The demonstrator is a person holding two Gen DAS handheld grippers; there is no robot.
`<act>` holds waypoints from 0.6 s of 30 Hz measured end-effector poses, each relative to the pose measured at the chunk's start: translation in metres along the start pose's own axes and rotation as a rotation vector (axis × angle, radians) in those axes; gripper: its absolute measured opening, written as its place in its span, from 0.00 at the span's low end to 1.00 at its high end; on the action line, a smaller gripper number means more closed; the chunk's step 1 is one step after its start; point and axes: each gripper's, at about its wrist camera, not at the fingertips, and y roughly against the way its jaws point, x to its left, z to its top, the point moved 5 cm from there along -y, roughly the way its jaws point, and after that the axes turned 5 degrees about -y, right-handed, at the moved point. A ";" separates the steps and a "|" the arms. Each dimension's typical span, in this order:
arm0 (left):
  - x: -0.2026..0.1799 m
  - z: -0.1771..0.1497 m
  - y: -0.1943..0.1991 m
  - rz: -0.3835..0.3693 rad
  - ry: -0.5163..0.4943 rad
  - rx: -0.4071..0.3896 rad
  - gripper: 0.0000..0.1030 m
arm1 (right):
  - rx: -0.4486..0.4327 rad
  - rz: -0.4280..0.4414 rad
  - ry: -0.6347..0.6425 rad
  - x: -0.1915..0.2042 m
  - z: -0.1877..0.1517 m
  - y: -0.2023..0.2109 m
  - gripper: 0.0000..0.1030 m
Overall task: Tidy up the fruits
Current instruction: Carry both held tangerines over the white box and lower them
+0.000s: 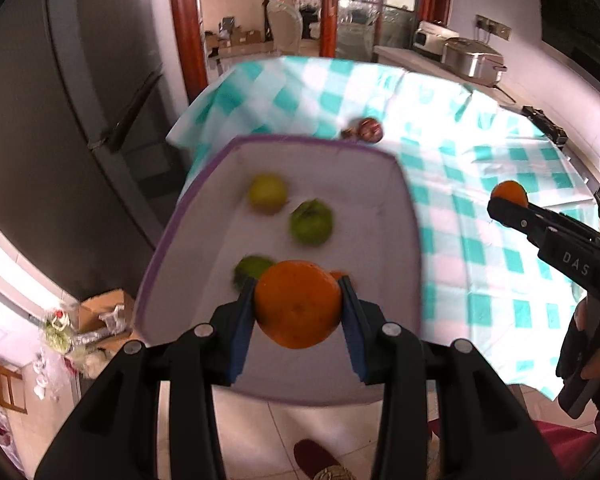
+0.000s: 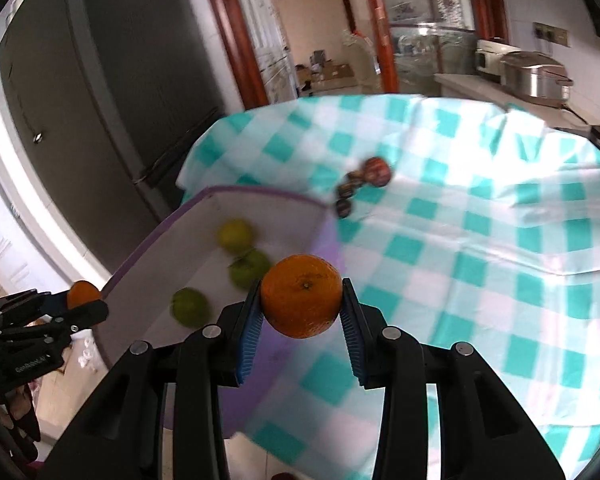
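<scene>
The left claw (image 1: 298, 308) is pinching a round orange citrus fruit (image 1: 298, 304) between its blue ribbed pads, and it hangs above the near end of a shallow white fabric bin with a purple rim (image 1: 300, 140); the right claw (image 2: 302, 300) is likewise clamped on a second round orange fruit (image 2: 300, 296), held over the bin's right-hand wall where it meets the cloth; in the left wrist view that right claw (image 1: 504, 204) shows at the far right with its orange (image 1: 510, 193) poking out past the black fingertips, a hand gripping the handle behind it; in the right wrist view the left claw (image 2: 82, 300) appears at the far left edge with its orange (image 2: 82, 293) just outside the bin's near corner; inside the bin lie three loose fruits, blurred: a yellowish round fruit (image 1: 267, 194) toward the far end, a green apple-like fruit (image 1: 311, 222) just beside it, and a darker green fruit (image 1: 252, 268) nearer the left claw; the bin sits at the left end of a counter draped in a teal and white chequered cloth (image 1: 480, 148); on the cloth past the bin's far right corner rests a reddish-brown fruit (image 1: 370, 130) with a few small dark pieces (image 2: 346, 196) strung out beside it, too blurred to identify.
</scene>
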 end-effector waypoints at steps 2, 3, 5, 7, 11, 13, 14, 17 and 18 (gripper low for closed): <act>0.016 -0.012 -0.007 -0.009 0.021 0.026 0.39 | 0.021 0.008 0.028 0.019 -0.005 -0.007 0.36; 0.024 -0.019 -0.013 -0.021 0.037 0.046 0.39 | 0.035 0.013 0.047 0.030 -0.008 -0.012 0.36; 0.030 -0.028 -0.019 -0.034 0.058 0.069 0.39 | 0.074 0.017 0.093 0.050 -0.014 -0.022 0.36; 0.037 -0.033 -0.028 -0.051 0.070 0.088 0.39 | 0.110 0.021 0.123 0.064 -0.018 -0.033 0.36; 0.036 -0.037 -0.048 -0.076 0.057 0.129 0.40 | 0.182 0.014 0.135 0.077 -0.016 -0.059 0.36; 0.032 -0.035 -0.058 -0.090 0.025 0.155 0.40 | 0.227 0.009 0.153 0.084 -0.012 -0.077 0.36; 0.030 -0.033 -0.063 -0.093 0.004 0.165 0.40 | 0.255 0.005 0.167 0.087 -0.011 -0.086 0.36; 0.030 -0.025 -0.081 -0.093 -0.053 0.207 0.40 | 0.372 -0.011 0.216 0.096 -0.009 -0.123 0.36; 0.031 -0.023 -0.088 -0.095 -0.061 0.226 0.40 | 0.436 -0.033 0.255 0.100 -0.011 -0.141 0.36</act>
